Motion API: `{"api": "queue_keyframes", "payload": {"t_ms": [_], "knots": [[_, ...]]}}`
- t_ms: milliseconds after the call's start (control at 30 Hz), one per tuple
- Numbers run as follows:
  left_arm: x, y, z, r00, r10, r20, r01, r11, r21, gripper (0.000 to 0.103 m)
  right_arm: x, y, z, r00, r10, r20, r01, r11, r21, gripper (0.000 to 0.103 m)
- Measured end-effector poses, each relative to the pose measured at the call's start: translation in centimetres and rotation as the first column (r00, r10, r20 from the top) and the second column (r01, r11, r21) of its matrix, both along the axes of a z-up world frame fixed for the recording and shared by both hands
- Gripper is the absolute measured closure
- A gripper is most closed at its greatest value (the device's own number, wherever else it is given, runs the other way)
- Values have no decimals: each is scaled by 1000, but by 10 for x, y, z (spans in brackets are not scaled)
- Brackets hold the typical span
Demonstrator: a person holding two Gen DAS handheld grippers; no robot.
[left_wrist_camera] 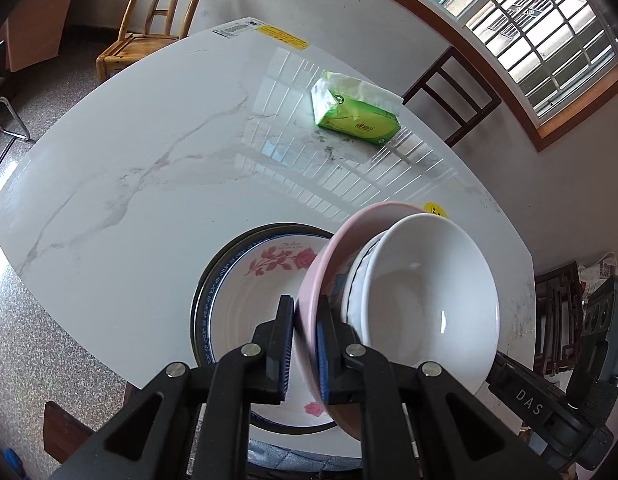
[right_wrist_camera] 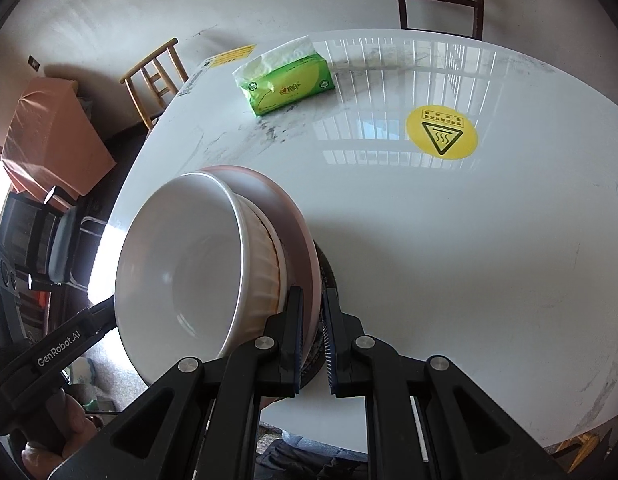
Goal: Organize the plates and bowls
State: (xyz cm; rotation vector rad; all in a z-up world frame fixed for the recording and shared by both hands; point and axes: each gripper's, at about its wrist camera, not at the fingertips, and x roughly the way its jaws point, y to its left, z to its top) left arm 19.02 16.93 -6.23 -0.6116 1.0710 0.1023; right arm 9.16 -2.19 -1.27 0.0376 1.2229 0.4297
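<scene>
A stack of bowls is held in the air between both grippers: a pink bowl (left_wrist_camera: 329, 264) outermost, a patterned bowl inside it, and a white bowl (left_wrist_camera: 425, 300) innermost. My left gripper (left_wrist_camera: 305, 344) is shut on the pink bowl's rim. My right gripper (right_wrist_camera: 311, 336) is shut on the opposite rim of the pink bowl (right_wrist_camera: 293, 220), with the ribbed white bowl (right_wrist_camera: 189, 268) to its left. Below, a rose-patterned plate (left_wrist_camera: 261, 288) lies on a blue-rimmed plate (left_wrist_camera: 203, 304) on the marble table (left_wrist_camera: 121, 168).
A green tissue pack (left_wrist_camera: 357, 114) lies at the far side of the table; it also shows in the right wrist view (right_wrist_camera: 287, 80). A yellow hot-surface sticker (right_wrist_camera: 441, 132) is on the tabletop. Wooden chairs (left_wrist_camera: 153, 28) and a dark chair (left_wrist_camera: 453, 92) stand around the table.
</scene>
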Motion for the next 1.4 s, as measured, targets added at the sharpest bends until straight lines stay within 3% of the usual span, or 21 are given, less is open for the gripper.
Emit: {"api": "queue_keyframes", "payload": {"t_ms": [300, 933, 1200, 1267, 1400], "knots": [[-3, 18, -15, 999, 17, -31, -17, 1000, -4, 95, -1, 26, -15, 999, 28, -35, -29, 999, -20, 91], [-1, 24, -31, 999, 17, -51, -17, 1000, -2, 95, 3, 33, -30, 998, 39, -57, -42, 998, -42, 91], [0, 21, -23, 1000, 11, -14, -10, 997, 75, 91, 0, 33, -28, 998, 52, -33, -53, 998, -43, 89], [0, 22, -19, 1000, 11, 1, -11, 996, 84, 90, 0, 31, -27, 999, 48, -21, -49, 997, -53, 86], [-4, 21, -11, 1000, 16, 19, -18, 992, 127, 81, 1, 23, -23, 999, 29, 22, -27, 997, -75, 61]]}}
